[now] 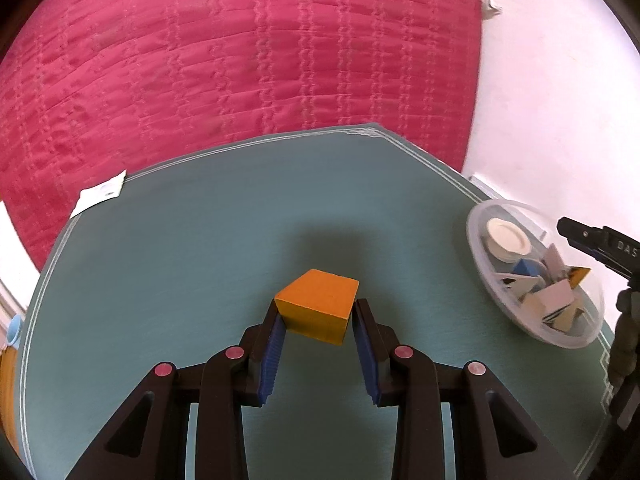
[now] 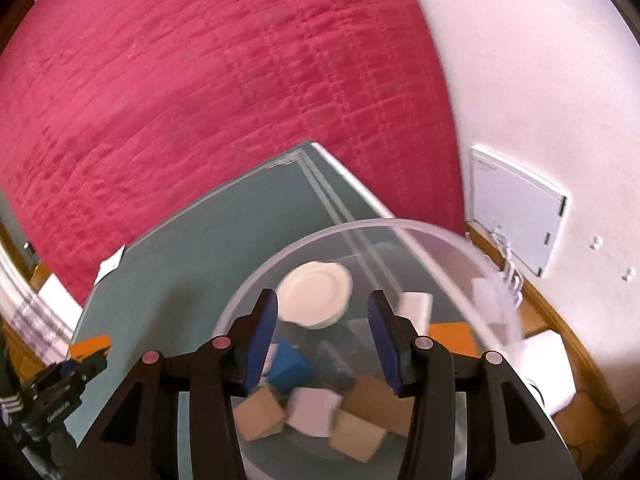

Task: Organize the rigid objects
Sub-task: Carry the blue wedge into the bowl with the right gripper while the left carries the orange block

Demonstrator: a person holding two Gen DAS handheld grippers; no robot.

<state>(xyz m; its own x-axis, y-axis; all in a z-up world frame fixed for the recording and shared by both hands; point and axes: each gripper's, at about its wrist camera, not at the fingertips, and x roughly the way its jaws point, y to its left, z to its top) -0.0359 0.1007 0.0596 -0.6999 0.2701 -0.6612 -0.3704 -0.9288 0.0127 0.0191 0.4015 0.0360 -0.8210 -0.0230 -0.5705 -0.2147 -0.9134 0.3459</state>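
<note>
left gripper (image 1: 318, 314) pinching orange block (image 1: 318, 306) between its pads, bowl (image 1: 480, 216) off to its right. right gripper (image 2: 322, 312) spread, nothing betw pads, hovering over bowl w/ blocks below. step: carrying block over; next needs swing right, drop inside rim.

On the teal table mat (image 1: 160, 264), the clear round plastic bowl (image 1: 480, 224) sits near the right corner, with a white round dish (image 2: 316, 292), a blue wooden block (image 2: 288, 368) and tan wooden blocks (image 2: 260, 416) inside. The orange wooden cube (image 1: 316, 304) lies well left of the bowl, between the left gripper (image 1: 318, 312) fingers. The right gripper (image 2: 322, 300) hangs over the bowl.
</note>
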